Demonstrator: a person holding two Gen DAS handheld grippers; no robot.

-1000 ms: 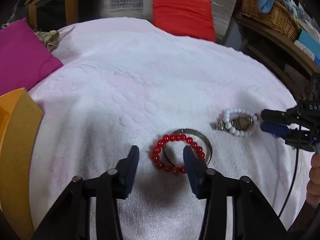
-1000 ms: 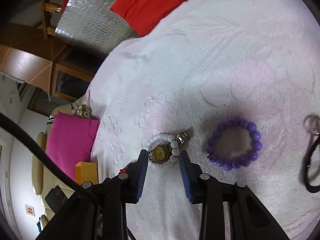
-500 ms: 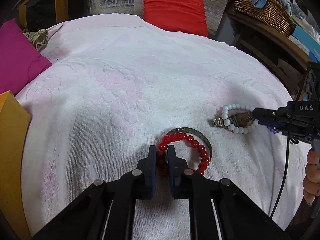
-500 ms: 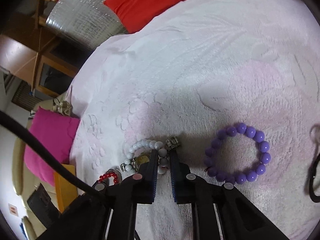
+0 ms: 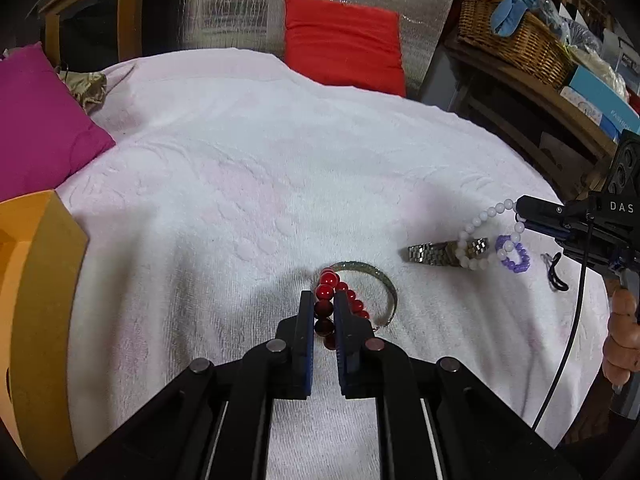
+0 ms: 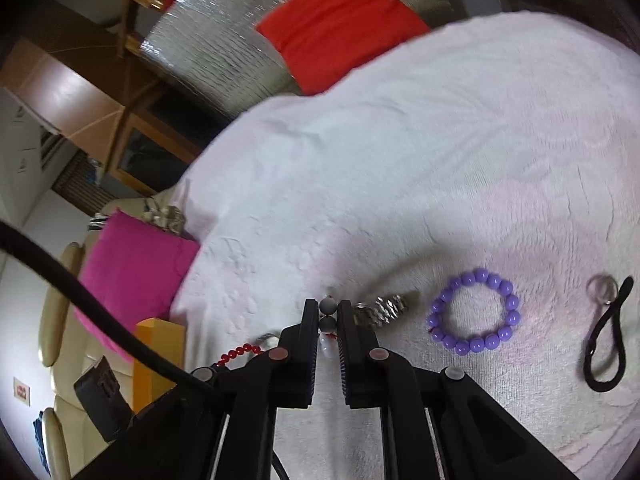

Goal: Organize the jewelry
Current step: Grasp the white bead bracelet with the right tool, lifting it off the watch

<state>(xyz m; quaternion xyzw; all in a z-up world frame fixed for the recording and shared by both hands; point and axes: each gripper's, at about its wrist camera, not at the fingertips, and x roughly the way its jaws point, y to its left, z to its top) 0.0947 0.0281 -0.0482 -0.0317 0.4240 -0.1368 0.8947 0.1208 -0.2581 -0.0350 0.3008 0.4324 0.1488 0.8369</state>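
Jaws of the left gripper (image 5: 321, 312) are clamped on the red bead bracelet (image 5: 325, 292), the right gripper (image 6: 328, 320) pinches the white bead bracelet (image 5: 476, 222). Orange box (image 5: 36, 280) sits at the towel's (image 5: 280, 168) left edge, inside hidden.

- The place was a lived-in home, a sitting room by the look of it.
- A pale textured towel (image 5: 280, 168) covered the work surface, with a red cushion (image 5: 344, 44) and a magenta cushion (image 5: 36, 120) at its edges.
- A wicker basket (image 5: 516, 48) of cloth and boxes crowded a wooden shelf (image 5: 532, 92).
- A cream sofa (image 6: 60, 320) stood by a white wall, beside a wooden cabinet (image 6: 132, 152) with glass panes.
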